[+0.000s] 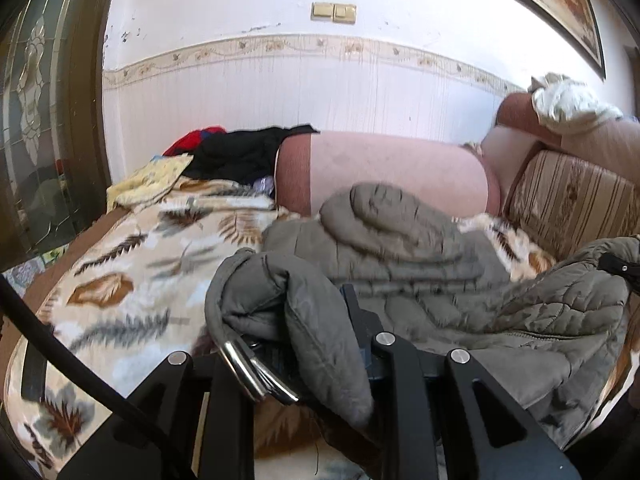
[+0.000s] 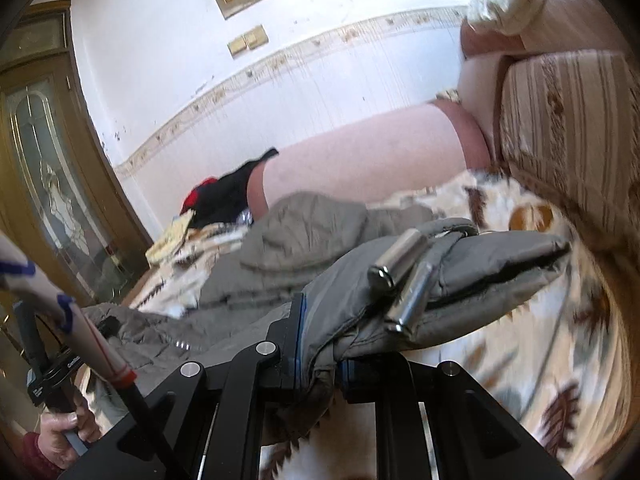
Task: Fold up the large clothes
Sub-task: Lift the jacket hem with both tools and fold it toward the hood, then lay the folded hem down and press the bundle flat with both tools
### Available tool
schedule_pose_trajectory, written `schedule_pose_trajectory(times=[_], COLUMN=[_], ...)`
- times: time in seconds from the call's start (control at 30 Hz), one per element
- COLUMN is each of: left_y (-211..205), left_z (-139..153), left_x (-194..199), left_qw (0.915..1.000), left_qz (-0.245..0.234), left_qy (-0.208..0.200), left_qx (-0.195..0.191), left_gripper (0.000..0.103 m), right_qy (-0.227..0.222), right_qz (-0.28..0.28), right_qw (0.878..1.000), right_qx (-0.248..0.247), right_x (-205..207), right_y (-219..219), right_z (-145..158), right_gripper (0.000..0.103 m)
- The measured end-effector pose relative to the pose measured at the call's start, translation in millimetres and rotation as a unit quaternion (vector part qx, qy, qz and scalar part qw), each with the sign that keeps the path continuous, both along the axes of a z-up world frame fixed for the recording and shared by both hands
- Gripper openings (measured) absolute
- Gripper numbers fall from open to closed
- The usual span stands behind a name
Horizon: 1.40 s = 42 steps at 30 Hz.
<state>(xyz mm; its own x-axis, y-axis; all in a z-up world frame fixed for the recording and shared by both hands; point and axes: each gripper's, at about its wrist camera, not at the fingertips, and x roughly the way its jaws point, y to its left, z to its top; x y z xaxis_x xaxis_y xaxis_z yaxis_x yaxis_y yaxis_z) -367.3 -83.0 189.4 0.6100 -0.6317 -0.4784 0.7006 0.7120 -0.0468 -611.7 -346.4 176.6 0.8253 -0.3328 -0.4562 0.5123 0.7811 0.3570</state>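
Observation:
A grey-green quilted jacket (image 1: 420, 248) lies across a sofa covered by a leaf-print blanket (image 1: 132, 264). My left gripper (image 1: 320, 320) is shut on a bunched fold of the jacket, with metal rings (image 1: 256, 372) hanging by it; the fabric hides the fingertips. In the right wrist view my right gripper (image 2: 320, 344) is shut on another jacket edge (image 2: 460, 280) with metal toggles (image 2: 400, 280), held above the blanket (image 2: 560, 340). The rest of the jacket (image 2: 304, 232) trails to the left.
A pink sofa armrest (image 1: 384, 172) stands behind the jacket, with black and red clothes (image 1: 240, 152) and a yellow cloth (image 1: 152, 180) beside it. A striped back cushion (image 1: 576, 196) is at right, white cloth (image 1: 568, 100) on top. A glass-panelled door (image 1: 40, 120) is at left.

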Motion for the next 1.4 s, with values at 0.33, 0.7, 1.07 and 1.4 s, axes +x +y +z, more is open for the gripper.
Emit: schedule_pose_trajectory(times=[0.33,0.7,1.07,1.4], left_y=[-91,-165,-173,-249], left_z=[54,57,23,-66], left_x=[105,222,255,239], left_qw=[0.9984,0.9921,0.9942,0.9913], left_qz=[0.007,0.008,0.016,-0.030], left_qy=[0.050,0.111,0.095,0.107], left_qx=[-0.027,-0.057,-0.048,0.071], left_gripper=[0.027,0.042,0.047,0.047], right_qy=[0.000,0.064,0.130,0.035], right_qz=[-0.024,-0.069,-0.106,-0.064], right_qw=[1.000,0.996,0.983,0.977], right_qx=[-0.013,0.009,0.076,0.199], right_x=[92,214,267,228], right_y=[-92,-214,-284,-311], right_z=[43,0,-79,-69], right_gripper=[0.014,0.014,0.015,0.066])
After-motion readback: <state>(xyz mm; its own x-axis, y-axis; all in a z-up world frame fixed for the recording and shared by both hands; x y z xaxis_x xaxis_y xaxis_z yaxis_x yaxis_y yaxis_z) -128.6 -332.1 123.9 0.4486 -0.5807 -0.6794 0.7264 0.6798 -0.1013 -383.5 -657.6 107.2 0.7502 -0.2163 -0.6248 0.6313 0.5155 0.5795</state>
